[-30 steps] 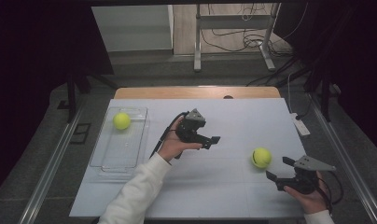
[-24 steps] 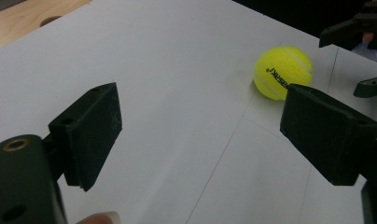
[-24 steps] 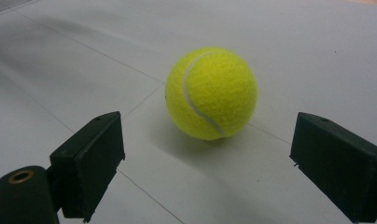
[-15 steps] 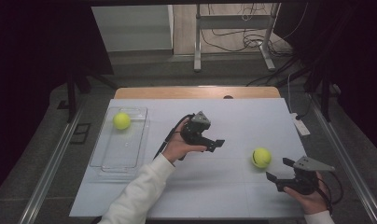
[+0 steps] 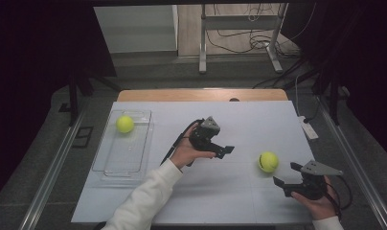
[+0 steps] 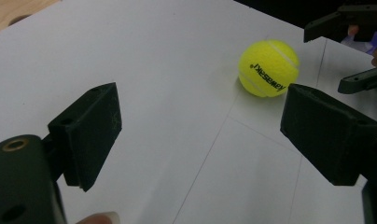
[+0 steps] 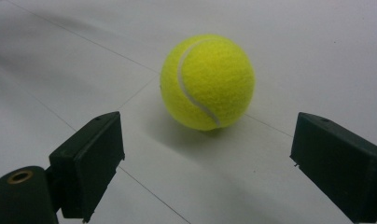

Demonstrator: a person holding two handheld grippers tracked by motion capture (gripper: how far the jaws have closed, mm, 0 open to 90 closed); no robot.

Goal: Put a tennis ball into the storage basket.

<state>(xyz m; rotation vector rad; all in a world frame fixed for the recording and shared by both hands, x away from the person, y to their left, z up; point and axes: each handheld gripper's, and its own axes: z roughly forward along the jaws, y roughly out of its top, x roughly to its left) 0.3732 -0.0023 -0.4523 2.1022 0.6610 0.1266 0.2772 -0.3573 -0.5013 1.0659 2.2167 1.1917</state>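
A yellow tennis ball lies on the white table, right of centre. My left gripper hovers to its left, open and pointing at it, with nothing between its jaws. In the left gripper view the ball sits ahead and to the right of the open gripper. My right gripper rests at the table's near right, open, just short of the ball. In the right gripper view the ball lies close ahead, centred beyond the wide gripper. A second yellow ball lies in a clear tray.
The clear tray stands at the table's left side. A white power strip lies at the right edge. A wooden strip runs along the far edge. The right gripper's jaws show beyond the ball in the left gripper view.
My left hand has drifted a little to the right, toward the ball on the table. The right gripper and both balls have stayed put.
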